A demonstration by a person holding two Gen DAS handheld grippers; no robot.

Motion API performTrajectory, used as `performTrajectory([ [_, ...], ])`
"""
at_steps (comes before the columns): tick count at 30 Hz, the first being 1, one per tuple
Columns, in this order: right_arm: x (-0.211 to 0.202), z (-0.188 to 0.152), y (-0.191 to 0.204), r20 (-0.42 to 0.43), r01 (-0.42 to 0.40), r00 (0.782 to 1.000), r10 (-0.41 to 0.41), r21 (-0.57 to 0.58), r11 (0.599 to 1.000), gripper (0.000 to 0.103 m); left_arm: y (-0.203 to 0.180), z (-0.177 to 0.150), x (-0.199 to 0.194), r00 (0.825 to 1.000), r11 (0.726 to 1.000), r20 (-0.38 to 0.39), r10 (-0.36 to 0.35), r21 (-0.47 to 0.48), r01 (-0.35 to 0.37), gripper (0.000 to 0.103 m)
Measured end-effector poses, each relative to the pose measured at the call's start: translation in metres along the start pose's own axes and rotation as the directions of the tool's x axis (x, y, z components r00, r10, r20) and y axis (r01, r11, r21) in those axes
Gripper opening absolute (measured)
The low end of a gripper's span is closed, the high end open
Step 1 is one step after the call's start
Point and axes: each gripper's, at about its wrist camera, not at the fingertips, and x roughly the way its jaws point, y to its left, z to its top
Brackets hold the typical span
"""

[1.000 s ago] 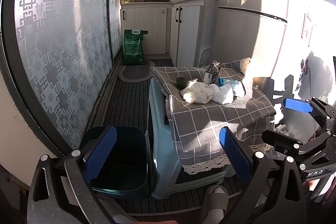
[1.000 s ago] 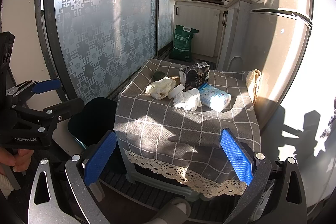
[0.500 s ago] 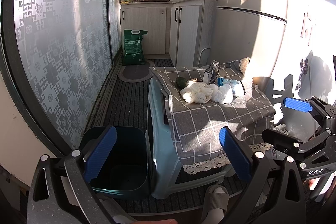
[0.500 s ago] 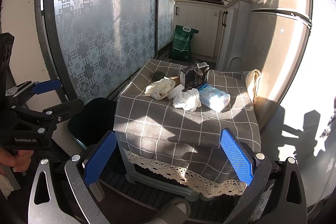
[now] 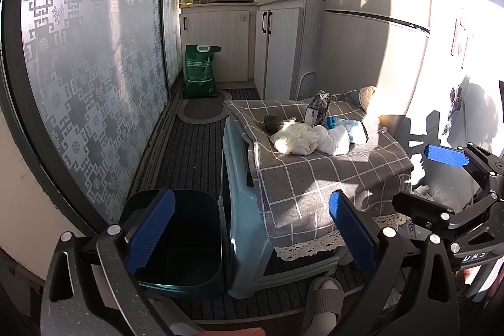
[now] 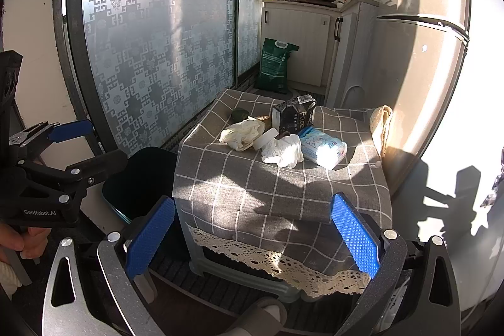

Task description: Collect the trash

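Almost nothing changed over the last second. In the left wrist view, the trash pile (image 5: 310, 138) on the worktop (image 5: 318, 178) sat a touch lower and further left than a second before, which points to a slight drift of the left gripper (image 5: 249, 229). In the right wrist view, the pile (image 6: 277, 140) kept nearly the same place against the worktop (image 6: 283, 188); any shift there was too small to tell. Both pairs of fingers showed the same wide gap throughout.
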Motion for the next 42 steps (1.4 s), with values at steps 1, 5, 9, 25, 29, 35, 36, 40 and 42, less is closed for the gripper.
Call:
performTrajectory([
  [1, 0.0004, -0.0005, 0.0009, -0.001, 0.001, 1.000, -0.001, 0.000, 1.000, 0.100, -0.0001, 0.0000, 0.0001, 1.000, 1.000, -0.001, 0.001, 0.000, -0.001, 0.100],
  [5, 0.0004, -0.0004, 0.0012, -0.001, 0.000, 1.000, 0.000, -0.001, 1.000, 0.100, -0.0002, -0.0001, 0.0000, 1.000, 1.000, 0.000, 0.000, 0.001, 0.000, 0.100],
  [9, 0.0005, -0.0002, 0.0013, -0.001, 0.000, 1.000, 0.000, -0.001, 1.000, 0.100, -0.0003, -0.0001, -0.0001, 1.000, 1.000, 0.000, 0.000, 0.001, 0.000, 0.100],
  [25, 0.0004, 0.0001, 0.0002, -0.001, 0.003, 1.000, -0.003, 0.004, 1.000, 0.100, 0.0012, 0.0002, -0.0003, 1.000, 1.000, 0.001, 0.000, 0.003, 0.000, 0.100],
  [29, 0.0013, -0.0024, -0.0001, 0.000, 0.001, 1.000, -0.001, 0.006, 1.000, 0.100, 0.0009, 0.0002, 0.0000, 1.000, 1.000, 0.000, 0.001, 0.003, -0.001, 0.100],
  [35, 0.0009, -0.0022, -0.0007, 0.000, 0.002, 1.000, -0.002, 0.007, 1.000, 0.100, 0.0009, 0.0002, -0.0001, 1.000, 1.000, 0.000, 0.001, 0.003, -0.001, 0.100],
  [36, 0.0009, -0.0017, -0.0004, 0.000, 0.001, 1.000, -0.001, 0.007, 1.000, 0.100, 0.0008, 0.0002, 0.0000, 1.000, 1.000, 0.000, 0.001, 0.004, -0.001, 0.100],
  [40, 0.0009, -0.0021, -0.0004, 0.000, 0.000, 1.000, 0.000, 0.006, 1.000, 0.100, 0.0008, 0.0002, -0.0001, 1.000, 1.000, 0.000, 0.002, 0.003, -0.002, 0.100],
  [42, 0.0008, -0.0022, -0.0004, 0.000, 0.002, 1.000, -0.002, 0.006, 1.000, 0.100, 0.0008, 0.0002, -0.0003, 1.000, 1.000, 0.000, 0.001, 0.002, -0.001, 0.100],
])
